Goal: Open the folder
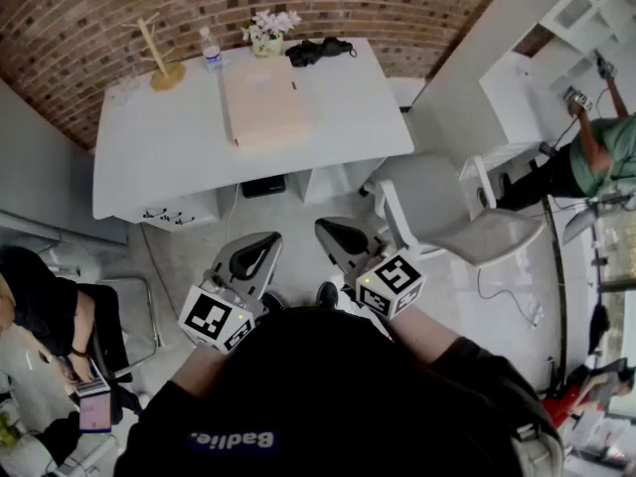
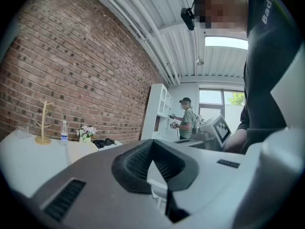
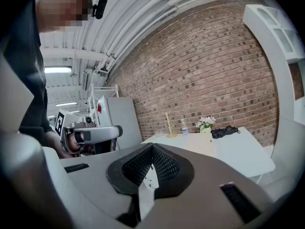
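Note:
A beige folder (image 1: pixel 263 102) lies closed on the far half of the white table (image 1: pixel 149 157). My two grippers hover close to my body, well short of the table, over the floor. The left gripper (image 1: pixel 268 238) has its jaws together and nothing between them. Beside it, the right gripper (image 1: pixel 324 227) is also shut and empty. In the left gripper view the left gripper (image 2: pixel 152 143) faces the table, with the folder (image 2: pixel 80 150) low at left. The right gripper (image 3: pixel 151 148) looks toward the folder (image 3: pixel 198 144) from the other side.
At the table's back edge stand a wooden stand (image 1: pixel 159 63), a water bottle (image 1: pixel 210 51), a flower pot (image 1: pixel 268 30) and a black bundle (image 1: pixel 318 50). A grey chair (image 1: pixel 467 222) sits right of me. One person sits at left (image 1: pixel 40 316); another works at the shelves (image 1: pixel 596 147).

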